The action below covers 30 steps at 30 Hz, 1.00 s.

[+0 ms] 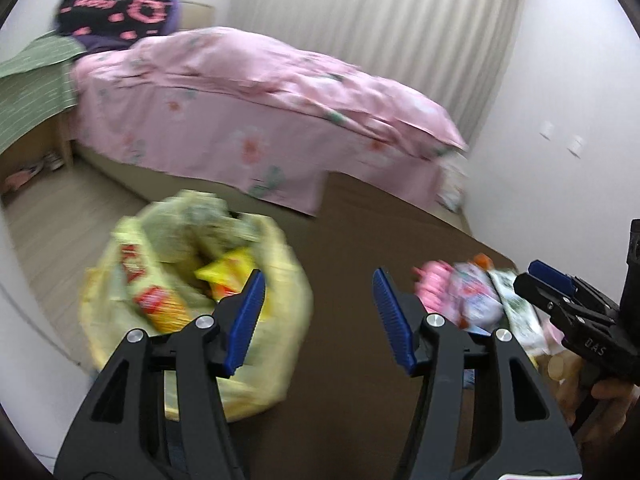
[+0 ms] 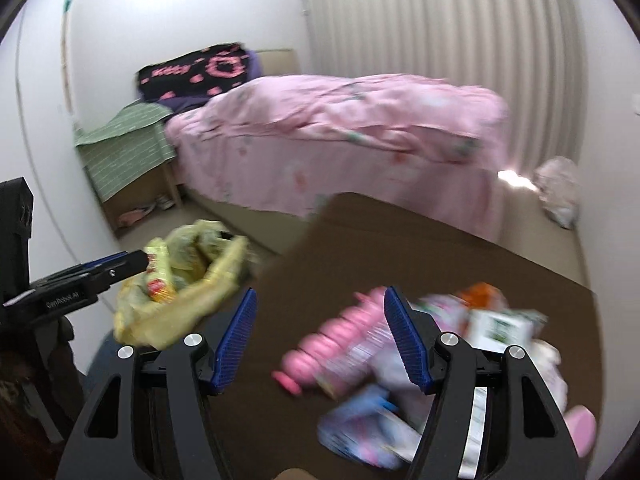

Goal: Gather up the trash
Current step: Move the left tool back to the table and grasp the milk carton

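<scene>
A yellow plastic trash bag [image 1: 192, 292] with snack wrappers inside sits at the left edge of a brown table [image 1: 352, 240]; it also shows in the right wrist view [image 2: 180, 284]. A pile of trash lies on the table's right side: a pink bottle [image 2: 340, 340], a white-green carton [image 2: 500, 326], packets [image 1: 472, 296]. My left gripper [image 1: 318, 320] is open and empty, just right of the bag. My right gripper [image 2: 320, 336] is open and empty, its right finger over the pile; in the left wrist view [image 1: 560, 288] its opening cannot be made out.
A bed with a pink floral cover [image 1: 260, 120] stands behind the table. A green-striped nightstand [image 2: 128, 148] is at its left, with shoes [image 2: 160, 202] under it. A white bag [image 2: 560, 188] lies on the floor by the curtain [image 2: 440, 20].
</scene>
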Each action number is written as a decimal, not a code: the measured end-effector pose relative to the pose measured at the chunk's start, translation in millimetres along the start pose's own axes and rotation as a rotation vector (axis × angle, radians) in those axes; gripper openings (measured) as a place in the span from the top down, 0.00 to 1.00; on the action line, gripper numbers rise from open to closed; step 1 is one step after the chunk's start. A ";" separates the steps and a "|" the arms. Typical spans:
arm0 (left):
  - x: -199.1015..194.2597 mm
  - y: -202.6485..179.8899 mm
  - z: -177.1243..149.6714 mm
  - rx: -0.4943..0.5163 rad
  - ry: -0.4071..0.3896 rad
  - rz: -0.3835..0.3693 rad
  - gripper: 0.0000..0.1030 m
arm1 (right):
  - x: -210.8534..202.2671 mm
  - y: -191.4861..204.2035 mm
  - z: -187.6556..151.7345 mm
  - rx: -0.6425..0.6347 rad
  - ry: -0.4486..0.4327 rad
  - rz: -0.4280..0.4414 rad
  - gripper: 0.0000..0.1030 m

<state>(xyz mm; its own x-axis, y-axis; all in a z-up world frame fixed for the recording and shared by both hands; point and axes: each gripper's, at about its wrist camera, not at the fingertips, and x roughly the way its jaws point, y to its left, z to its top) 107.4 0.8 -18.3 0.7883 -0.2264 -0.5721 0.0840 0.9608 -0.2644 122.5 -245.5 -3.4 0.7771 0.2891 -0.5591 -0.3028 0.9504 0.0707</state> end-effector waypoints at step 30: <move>194.9 -234.6 -8.5 0.313 0.432 -0.204 0.50 | -94.2 -147.8 -132.5 0.238 0.001 -0.290 0.40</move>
<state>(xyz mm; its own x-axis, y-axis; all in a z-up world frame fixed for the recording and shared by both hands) 236.2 -270.1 -74.4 0.4216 -0.3938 -0.8168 0.4365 0.8777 -0.1979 20.9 -428.4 -70.6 0.8110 0.0041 -0.5851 0.0668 0.9928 0.0996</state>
